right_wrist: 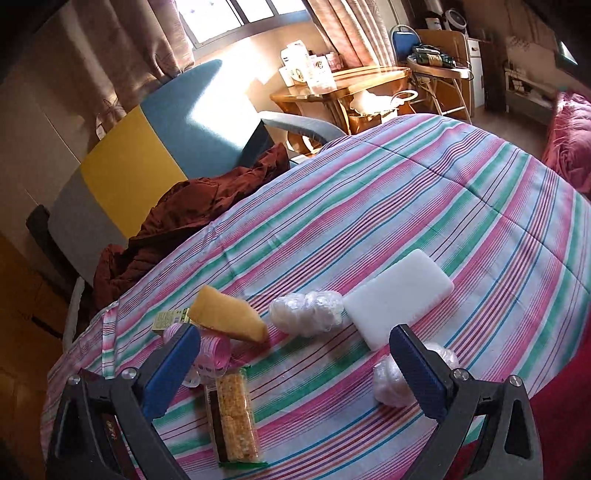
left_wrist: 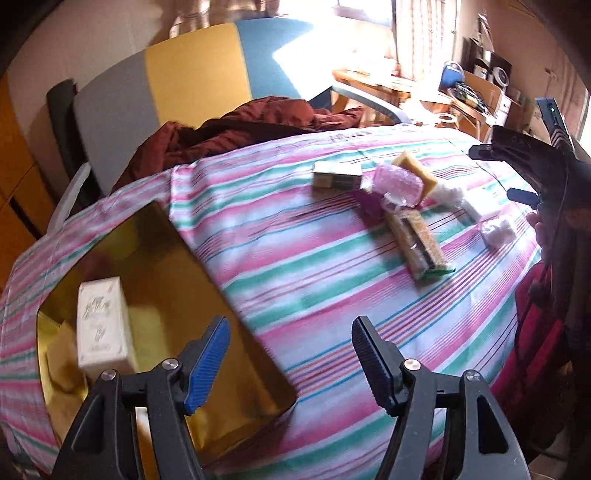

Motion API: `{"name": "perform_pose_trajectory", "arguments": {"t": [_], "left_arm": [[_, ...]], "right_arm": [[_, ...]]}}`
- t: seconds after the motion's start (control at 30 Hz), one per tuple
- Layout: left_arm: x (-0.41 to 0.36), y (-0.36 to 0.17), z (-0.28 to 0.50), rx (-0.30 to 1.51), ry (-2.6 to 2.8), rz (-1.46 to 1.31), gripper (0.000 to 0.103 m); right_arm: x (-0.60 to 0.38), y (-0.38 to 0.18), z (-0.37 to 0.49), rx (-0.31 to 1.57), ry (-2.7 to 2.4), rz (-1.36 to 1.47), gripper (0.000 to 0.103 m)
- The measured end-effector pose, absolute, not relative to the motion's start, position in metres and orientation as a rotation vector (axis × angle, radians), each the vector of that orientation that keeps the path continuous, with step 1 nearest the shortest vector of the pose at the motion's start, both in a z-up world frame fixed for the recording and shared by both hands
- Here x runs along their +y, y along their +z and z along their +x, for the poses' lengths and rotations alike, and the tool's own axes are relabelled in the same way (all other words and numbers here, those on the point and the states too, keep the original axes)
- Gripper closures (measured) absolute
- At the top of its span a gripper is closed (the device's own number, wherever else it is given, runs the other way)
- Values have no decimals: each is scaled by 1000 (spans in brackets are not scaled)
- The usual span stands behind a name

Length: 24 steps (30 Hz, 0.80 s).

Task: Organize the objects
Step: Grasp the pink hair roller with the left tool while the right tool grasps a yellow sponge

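Right wrist: cracker pack (right_wrist: 232, 417) between fingers (right_wrist: 170, 369) (untouched).

Sunlight pours through a curtained window (right_wrist: 236, 18) onto a chair (right_wrist: 155, 133) upholstered in grey, yellow and blue panels, with a rust-brown quilted garment (right_wrist: 192, 218) heaped on its seat. Beyond it stands a wooden side table (right_wrist: 354, 81), then a blue folding chair (right_wrist: 406, 40) and a cluttered shelf (right_wrist: 524, 85) by the far wall
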State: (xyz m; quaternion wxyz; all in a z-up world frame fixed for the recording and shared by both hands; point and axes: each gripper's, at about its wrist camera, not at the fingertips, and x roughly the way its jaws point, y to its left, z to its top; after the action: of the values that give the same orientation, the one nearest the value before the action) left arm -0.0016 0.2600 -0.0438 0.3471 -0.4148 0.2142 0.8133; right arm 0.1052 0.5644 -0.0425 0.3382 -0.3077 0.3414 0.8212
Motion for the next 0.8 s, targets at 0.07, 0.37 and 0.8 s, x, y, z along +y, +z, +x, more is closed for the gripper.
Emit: {"name": "perform_pose_trajectory", "arguments": {"t": [0.07,0.37,0.8], "left_arm": [[282,-42,-2,576,2073,-1044,34],[385,-48,-17,653,1904,-952,21],[475,-90,-53,674,1792,-1007,18]], "right_arm": [[562,-43,105,890,2145,-810,0],[566,-46,111,961,2143,-807,0],[579,-55,112,1051,2128,-821,0]]}}
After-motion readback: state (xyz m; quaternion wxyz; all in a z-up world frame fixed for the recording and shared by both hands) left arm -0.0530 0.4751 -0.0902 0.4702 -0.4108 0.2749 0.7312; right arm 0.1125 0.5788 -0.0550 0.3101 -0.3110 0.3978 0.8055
